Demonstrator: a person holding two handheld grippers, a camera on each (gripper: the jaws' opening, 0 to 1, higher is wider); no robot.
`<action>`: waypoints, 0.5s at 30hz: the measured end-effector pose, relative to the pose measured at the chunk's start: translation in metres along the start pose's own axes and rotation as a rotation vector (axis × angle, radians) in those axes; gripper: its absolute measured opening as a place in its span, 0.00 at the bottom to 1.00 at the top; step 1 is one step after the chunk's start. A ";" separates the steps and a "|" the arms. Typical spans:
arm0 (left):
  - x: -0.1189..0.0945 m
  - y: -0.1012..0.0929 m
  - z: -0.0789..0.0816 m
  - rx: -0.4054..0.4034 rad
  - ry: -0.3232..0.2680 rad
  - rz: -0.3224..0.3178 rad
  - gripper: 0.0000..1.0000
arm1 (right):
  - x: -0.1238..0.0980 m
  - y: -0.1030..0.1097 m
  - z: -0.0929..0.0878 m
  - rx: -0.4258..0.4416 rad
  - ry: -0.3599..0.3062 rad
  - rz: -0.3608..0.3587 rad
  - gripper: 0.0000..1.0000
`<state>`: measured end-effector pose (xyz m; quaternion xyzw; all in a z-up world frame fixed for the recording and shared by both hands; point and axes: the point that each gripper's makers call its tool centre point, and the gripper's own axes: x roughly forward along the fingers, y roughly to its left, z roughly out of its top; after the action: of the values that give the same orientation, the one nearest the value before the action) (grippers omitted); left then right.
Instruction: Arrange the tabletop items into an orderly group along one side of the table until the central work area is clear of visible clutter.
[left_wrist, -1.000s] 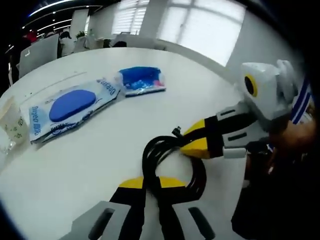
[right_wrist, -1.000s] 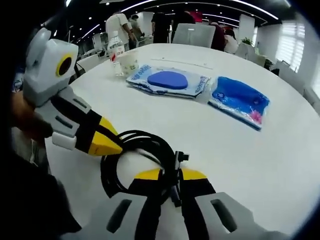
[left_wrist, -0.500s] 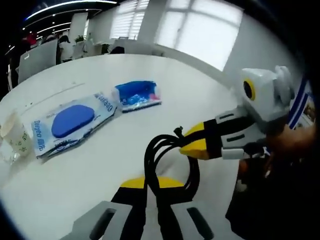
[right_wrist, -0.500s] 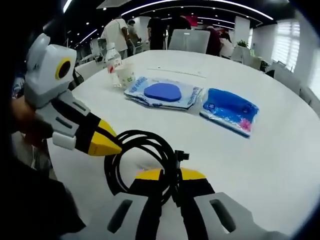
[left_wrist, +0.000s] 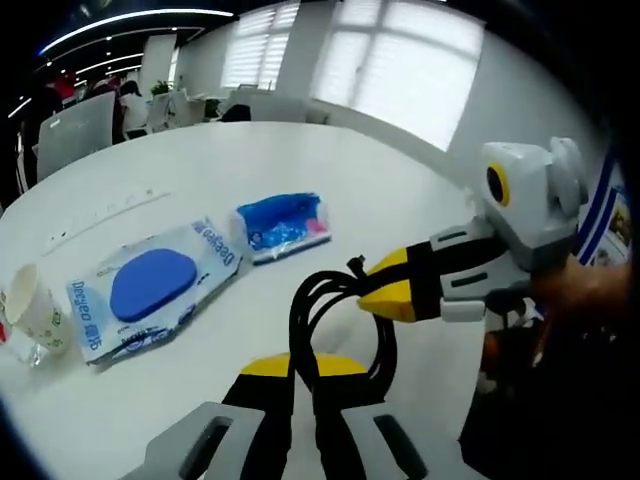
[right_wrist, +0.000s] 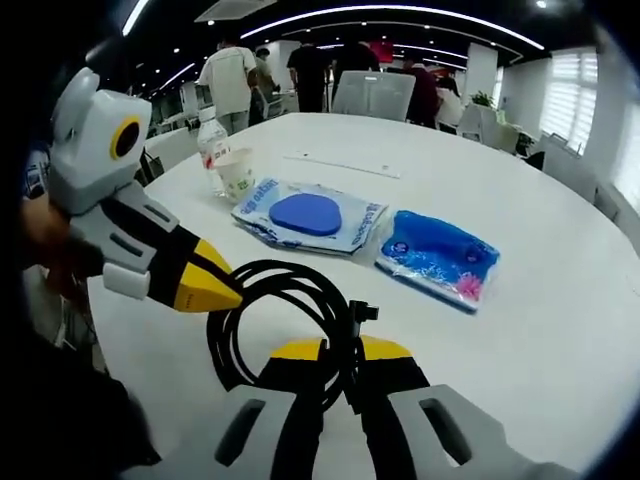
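Observation:
A black coiled cable (left_wrist: 340, 305) is held between both grippers over the near part of the white round table (left_wrist: 380, 190). My left gripper (left_wrist: 303, 362) is shut on one side of the loop. My right gripper (left_wrist: 388, 290) comes in from the right, shut on the other side. In the right gripper view the cable (right_wrist: 285, 290) curls from my right gripper (right_wrist: 341, 350) to the left gripper (right_wrist: 215, 287). Farther out lie a wipes pack with a blue oval (left_wrist: 150, 290) (right_wrist: 305, 215) and a blue pouch (left_wrist: 285, 225) (right_wrist: 437, 258), side by side.
A paper cup (left_wrist: 35, 310) (right_wrist: 238, 175) and a water bottle (right_wrist: 210, 150) stand beyond the wipes pack near the table's edge. Chairs and several people are behind the table. A hand (left_wrist: 575, 295) holds the right gripper.
Both views have drawn back from the packs, which now look smaller and farther away. Both grippers stay shut on the cable, and its loop keeps its shape.

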<state>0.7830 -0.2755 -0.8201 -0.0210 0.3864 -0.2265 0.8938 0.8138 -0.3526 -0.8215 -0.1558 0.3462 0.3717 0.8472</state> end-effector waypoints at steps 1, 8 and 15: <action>0.001 0.000 0.001 -0.001 0.002 0.000 0.02 | 0.002 -0.001 0.000 0.000 0.003 0.001 0.07; 0.016 0.009 0.002 -0.031 0.031 0.000 0.02 | 0.019 -0.010 -0.001 0.003 0.034 0.014 0.07; 0.032 0.022 0.001 -0.078 0.052 -0.003 0.02 | 0.036 -0.016 -0.005 0.010 0.071 0.021 0.07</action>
<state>0.8114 -0.2693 -0.8453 -0.0504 0.4180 -0.2130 0.8817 0.8407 -0.3474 -0.8498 -0.1608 0.3796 0.3732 0.8311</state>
